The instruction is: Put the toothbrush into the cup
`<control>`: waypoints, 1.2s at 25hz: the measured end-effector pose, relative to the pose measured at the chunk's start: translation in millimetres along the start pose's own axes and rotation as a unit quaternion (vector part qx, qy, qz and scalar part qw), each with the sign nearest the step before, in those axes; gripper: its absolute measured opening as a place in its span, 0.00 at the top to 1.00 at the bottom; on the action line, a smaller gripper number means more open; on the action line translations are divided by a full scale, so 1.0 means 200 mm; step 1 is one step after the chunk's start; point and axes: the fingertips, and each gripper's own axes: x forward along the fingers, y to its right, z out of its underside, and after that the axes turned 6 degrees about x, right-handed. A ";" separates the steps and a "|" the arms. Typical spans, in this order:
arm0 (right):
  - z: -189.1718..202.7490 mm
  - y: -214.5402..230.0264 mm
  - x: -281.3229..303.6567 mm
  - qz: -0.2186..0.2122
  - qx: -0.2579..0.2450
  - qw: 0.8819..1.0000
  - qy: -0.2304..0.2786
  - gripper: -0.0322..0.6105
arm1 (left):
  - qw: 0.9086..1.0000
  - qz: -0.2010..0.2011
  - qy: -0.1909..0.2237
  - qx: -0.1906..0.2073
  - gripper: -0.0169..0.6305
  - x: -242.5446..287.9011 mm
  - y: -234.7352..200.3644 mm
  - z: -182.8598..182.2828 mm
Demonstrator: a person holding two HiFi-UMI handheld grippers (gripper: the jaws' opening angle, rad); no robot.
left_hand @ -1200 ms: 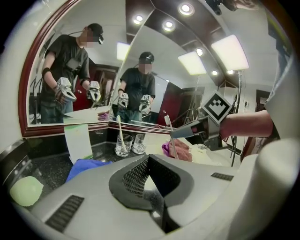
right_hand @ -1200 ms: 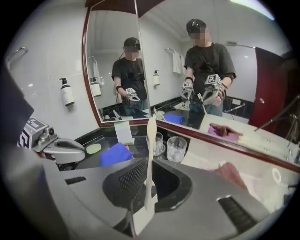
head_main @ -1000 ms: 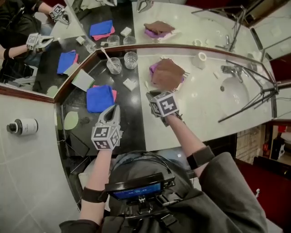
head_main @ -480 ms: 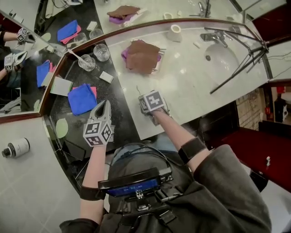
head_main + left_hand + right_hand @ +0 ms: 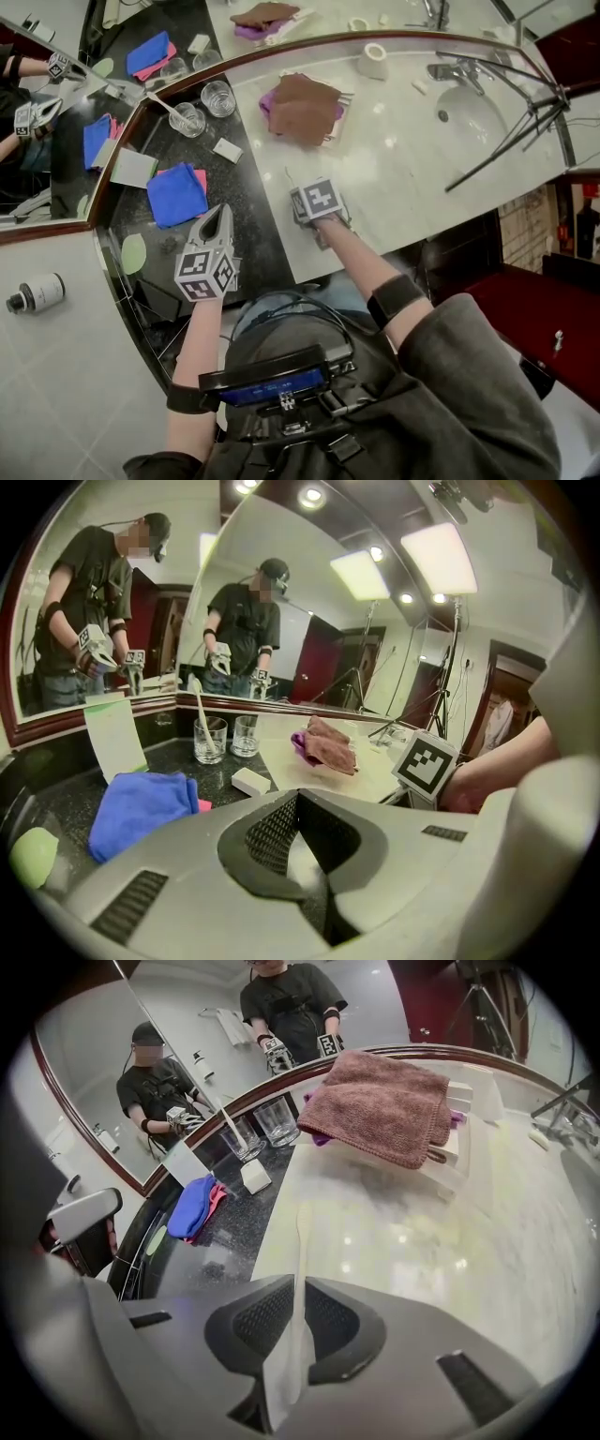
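Your right hand-held gripper [image 5: 300, 1283], jaws just easing wider, clasped the toothbrush [image 5: 300, 1237] along the pale tabletop [image 5: 422, 1241], well apart from the cup [image 5: 277, 1121]; your left hand-held gripper [image 5: 298, 803] was clenched, empty.

My claw [image 5: 300, 1283] pinches a pale toothbrush [image 5: 301, 1241] by its handle, the jaws having just eased a touch wider. Its head points out over the pale counter [image 5: 441, 1241]. Ahead, a brown towel [image 5: 384, 1105] lies on a white stand [image 5: 459, 1152]. Two glasses [image 5: 278, 1121] stand on the dark counter [image 5: 225, 1232], the left one holding a white stick [image 5: 228, 1115].
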 end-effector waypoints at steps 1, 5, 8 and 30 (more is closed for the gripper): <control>0.00 0.01 0.01 0.003 0.001 1.000 0.000 0.85 | 1.000 -0.001 -0.001 -0.001 0.97 -0.01 0.00 0.01; -0.01 0.01 0.02 0.006 0.004 1.000 0.008 0.84 | 1.000 -0.005 -0.002 -0.004 0.97 -0.02 -0.02 0.02; -0.01 0.02 0.01 0.021 0.001 1.000 0.011 0.82 | 1.000 -0.007 -0.002 -0.005 0.97 -0.03 -0.03 0.03; -0.21 0.07 -0.30 -0.026 -0.040 0.993 0.110 0.85 | 1.000 -0.010 0.022 -0.010 0.97 0.00 0.03 -0.06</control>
